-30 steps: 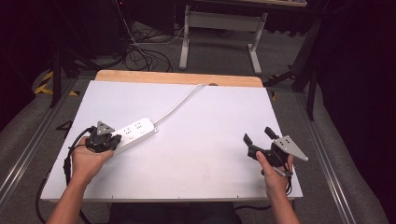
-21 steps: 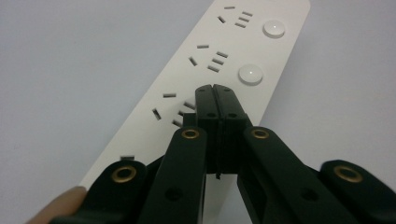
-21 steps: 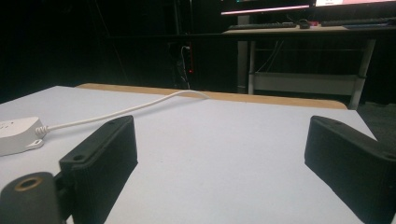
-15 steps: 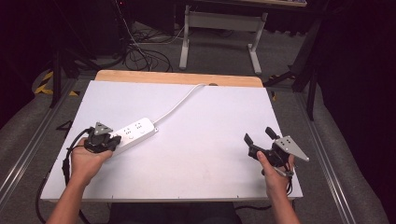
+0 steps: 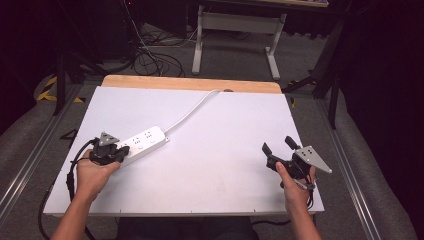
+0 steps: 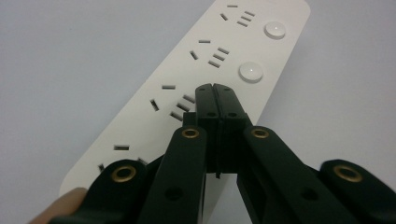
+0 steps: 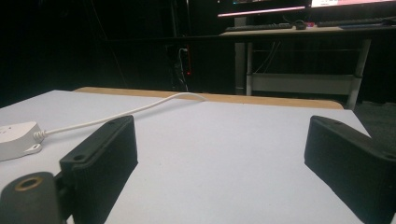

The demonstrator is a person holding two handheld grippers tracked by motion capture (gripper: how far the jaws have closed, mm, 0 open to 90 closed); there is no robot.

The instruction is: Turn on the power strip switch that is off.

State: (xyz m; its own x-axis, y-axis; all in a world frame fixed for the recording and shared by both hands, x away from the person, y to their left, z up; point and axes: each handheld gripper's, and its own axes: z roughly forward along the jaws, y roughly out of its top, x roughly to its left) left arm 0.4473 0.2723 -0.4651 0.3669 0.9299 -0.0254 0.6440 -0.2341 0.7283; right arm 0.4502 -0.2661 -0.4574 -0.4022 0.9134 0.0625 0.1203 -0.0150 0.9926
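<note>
change: none across the last second, both hands hold position | left gripper (image 6: 215,91): jaws pressed together over white plastic power strip (image 5: 142,142) at table's left | right gripper (image 5: 280,151): jaws spread, empty | likely pressing a switch

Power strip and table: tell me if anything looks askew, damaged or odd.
Nothing looks damaged or spilled. The power strip lies flat but diagonal to the table edges, its cord curving off the far edge. The left tool rests shut over its sockets; the right tool is open.
</note>
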